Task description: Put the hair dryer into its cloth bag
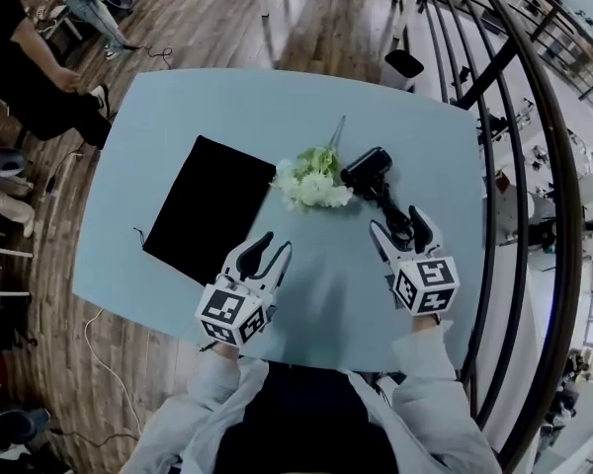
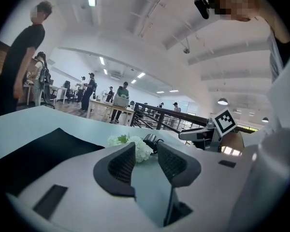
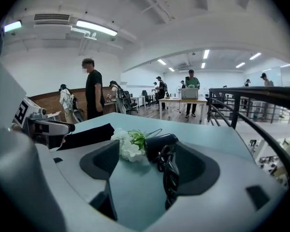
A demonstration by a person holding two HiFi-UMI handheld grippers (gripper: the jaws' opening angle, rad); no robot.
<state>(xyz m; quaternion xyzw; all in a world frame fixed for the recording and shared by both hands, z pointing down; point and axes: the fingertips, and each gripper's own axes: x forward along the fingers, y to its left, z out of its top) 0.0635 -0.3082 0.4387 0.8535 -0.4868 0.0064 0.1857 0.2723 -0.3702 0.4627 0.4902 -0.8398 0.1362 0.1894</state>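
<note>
Black hair dryer [image 2: 150, 140] half hidden behind flowers [image 2: 133, 147]

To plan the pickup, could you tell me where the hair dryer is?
In the head view, the hair dryer lies on the table right of the flowers, beyond the right gripper.

We see a pale blue-grey table [image 1: 178, 117] on a brown, wood-grained floor [image 1: 217, 18]. The cloth bag [image 1: 210, 205] is plain black, and the hair dryer [image 1: 366, 166] and its cord [image 1: 393, 205] are black too. The flowers [image 1: 311, 178] are white with green leaves. The left gripper [image 1: 277, 242] and right gripper [image 1: 395, 220] are white with dark grey ribbed pads [image 2: 123, 166]. Their marker cubes [image 1: 232, 314] bear black-and-white squares.
</note>
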